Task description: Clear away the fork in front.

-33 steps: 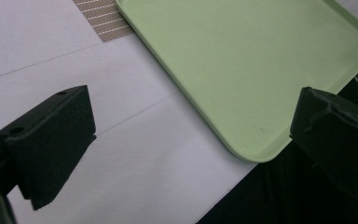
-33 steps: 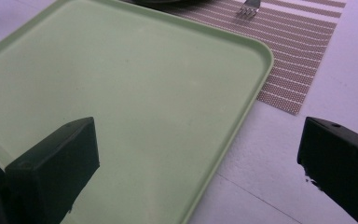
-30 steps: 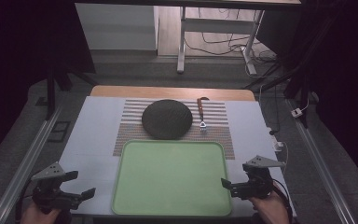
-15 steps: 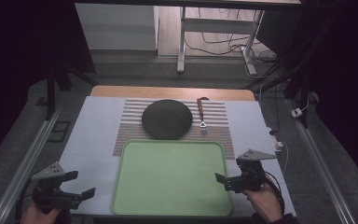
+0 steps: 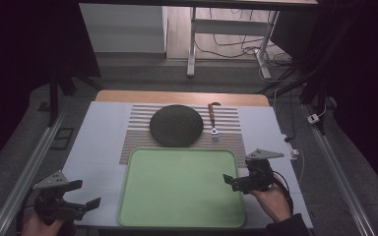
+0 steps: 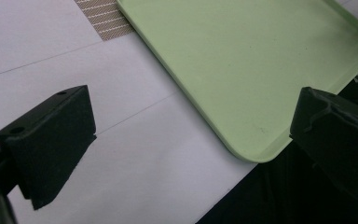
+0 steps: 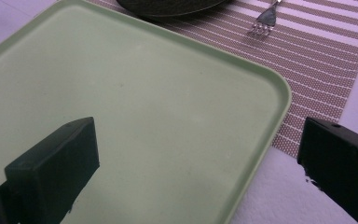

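Right gripper [image 5: 232, 181] has shifted inward over the green tray's [image 5: 177, 187] right edge, jaws spread and empty; left gripper [image 5: 89, 202] hovers open beside the tray's near-left corner.

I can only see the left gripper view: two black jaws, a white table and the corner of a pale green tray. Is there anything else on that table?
Observer: Yes. Beyond the flat pale green plastic tray, a round dark plate sits on a striped woven placemat.
Operator: Any cutlery?
Observer: A metal fork with a brown handle lies right of the plate, tines toward the tray.
Operator: And the other gripper?
Observer: The right gripper hovers open over the tray's right rim, holding nothing.
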`<action>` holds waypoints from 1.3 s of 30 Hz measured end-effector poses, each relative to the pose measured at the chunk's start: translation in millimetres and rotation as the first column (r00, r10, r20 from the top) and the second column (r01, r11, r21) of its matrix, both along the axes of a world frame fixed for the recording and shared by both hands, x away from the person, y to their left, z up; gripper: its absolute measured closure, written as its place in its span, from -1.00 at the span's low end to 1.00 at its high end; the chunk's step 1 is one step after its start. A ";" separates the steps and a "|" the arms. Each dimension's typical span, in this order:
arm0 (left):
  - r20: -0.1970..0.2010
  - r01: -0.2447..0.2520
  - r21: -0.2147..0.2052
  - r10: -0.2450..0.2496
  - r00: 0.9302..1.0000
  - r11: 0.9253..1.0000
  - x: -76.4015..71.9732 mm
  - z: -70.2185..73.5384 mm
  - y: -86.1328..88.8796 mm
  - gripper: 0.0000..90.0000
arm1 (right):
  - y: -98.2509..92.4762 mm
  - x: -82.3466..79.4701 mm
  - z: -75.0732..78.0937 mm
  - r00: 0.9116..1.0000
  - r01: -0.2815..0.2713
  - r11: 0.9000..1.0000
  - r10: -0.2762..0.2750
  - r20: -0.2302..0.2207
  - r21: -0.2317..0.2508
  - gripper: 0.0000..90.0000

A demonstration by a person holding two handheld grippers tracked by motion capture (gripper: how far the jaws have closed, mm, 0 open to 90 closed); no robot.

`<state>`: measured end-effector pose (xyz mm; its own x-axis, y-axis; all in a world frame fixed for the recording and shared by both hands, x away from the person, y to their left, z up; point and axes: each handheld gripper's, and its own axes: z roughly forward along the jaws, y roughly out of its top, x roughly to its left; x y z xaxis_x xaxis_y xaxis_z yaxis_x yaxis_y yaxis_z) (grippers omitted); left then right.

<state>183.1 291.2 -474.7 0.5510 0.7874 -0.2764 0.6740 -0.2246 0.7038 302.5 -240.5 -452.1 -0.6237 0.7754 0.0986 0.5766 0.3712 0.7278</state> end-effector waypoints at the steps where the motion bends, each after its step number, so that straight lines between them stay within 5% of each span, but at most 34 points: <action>1: 0.000 0.000 0.000 0.000 1.000 1.000 0.0 0.0 0.0 -1.00 | 0.0 0.0 0.0 1.000 0.000 1.000 0.000 0.000 0.000 -1.00; 39: -0.005 -0.001 -0.005 0.001 1.000 1.000 0.6 -0.4 0.5 -1.00 | 27.8 83.7 -11.5 1.000 0.006 0.991 -0.003 0.023 -0.132 -1.00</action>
